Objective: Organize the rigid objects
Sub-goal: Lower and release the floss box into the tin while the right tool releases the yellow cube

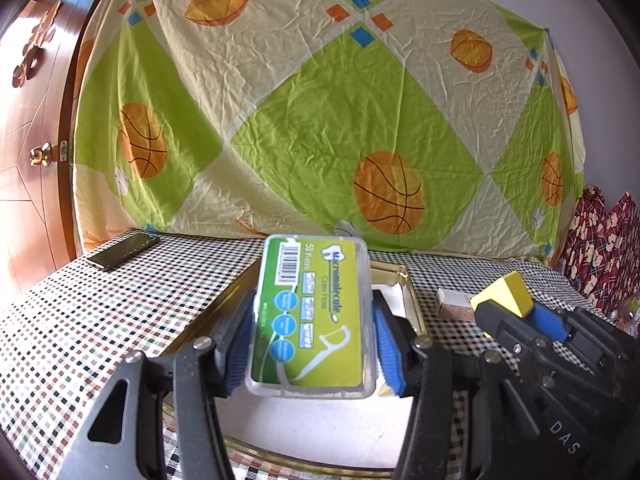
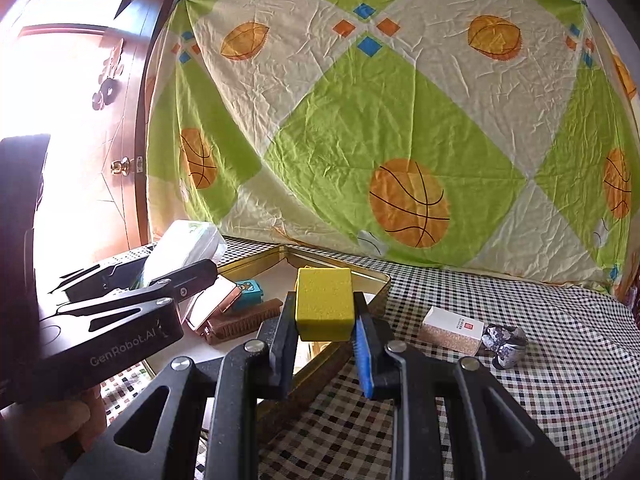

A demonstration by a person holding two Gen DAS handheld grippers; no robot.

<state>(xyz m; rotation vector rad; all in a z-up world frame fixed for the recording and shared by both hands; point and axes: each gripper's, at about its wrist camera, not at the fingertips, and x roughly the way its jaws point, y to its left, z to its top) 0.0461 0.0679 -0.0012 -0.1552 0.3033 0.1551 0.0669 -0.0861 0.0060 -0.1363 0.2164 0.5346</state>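
While clamped between blue pads, the floss-pick box (image 1: 310, 316) sits in the left hand-held gripper (image 1: 310, 344), jaws closed on its long sides; box held above the gold-rimmed tin tray (image 1: 414, 304), green label up, barcode at far end. Right hand-held gripper (image 2: 325, 332) pinches a yellow block (image 2: 324, 304) between its fingers, block raised over the tray's near rim (image 2: 382, 280).

Tray contents, seen from the right wrist: rose-gold compact mirror (image 2: 210, 306) lying tilted, brown comb (image 2: 240, 318) just beside it, small teal box (image 2: 248, 290) behind both. White floor of the tray shows around them.

Desk (image 2: 520, 380), checked cloth: white-and-tan carton (image 2: 452, 330) lies right of the tray, speckled rock (image 2: 504, 344) touching or just beside its far end — cannot tell which. Dark phone (image 1: 124, 250) at far left corner. Basketball-print sheet (image 1: 320, 112) hangs behind.
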